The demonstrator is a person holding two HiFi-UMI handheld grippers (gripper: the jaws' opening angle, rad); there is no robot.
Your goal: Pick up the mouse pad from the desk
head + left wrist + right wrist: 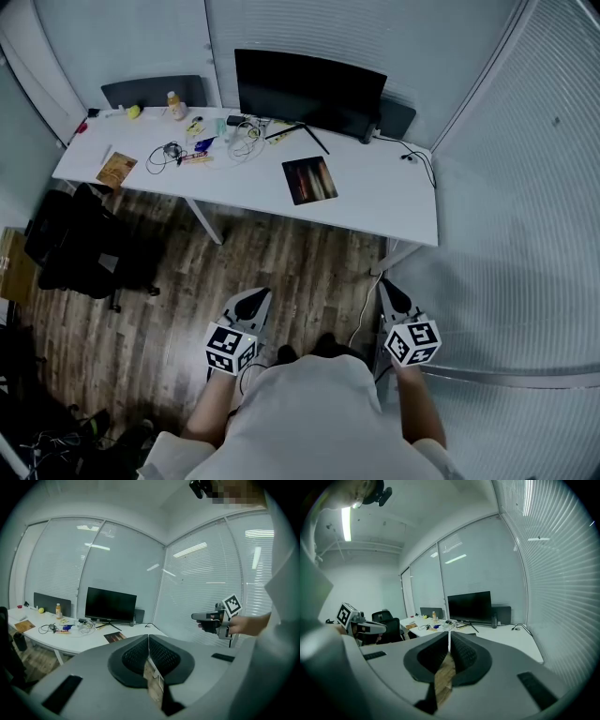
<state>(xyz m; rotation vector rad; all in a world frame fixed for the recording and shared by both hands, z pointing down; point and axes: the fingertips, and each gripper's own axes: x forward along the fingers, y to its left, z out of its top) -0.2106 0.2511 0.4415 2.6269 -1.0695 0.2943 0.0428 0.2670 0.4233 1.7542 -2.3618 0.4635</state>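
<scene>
Monitor (309,92) and cables (214,145) crowd desk (384,202).

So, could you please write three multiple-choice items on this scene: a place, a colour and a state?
1. Where is the mouse pad? A on the desk, before the monitor; B behind the monitor; C under the desk.
2. What colour is the desk? A black; B white; C red.
3. The left gripper is: A wide open; B shut on the pad; C shut, empty.
Key: A, it lies flat before the monitor; B, its top is white; C, its jaws meet on nothing.
</scene>
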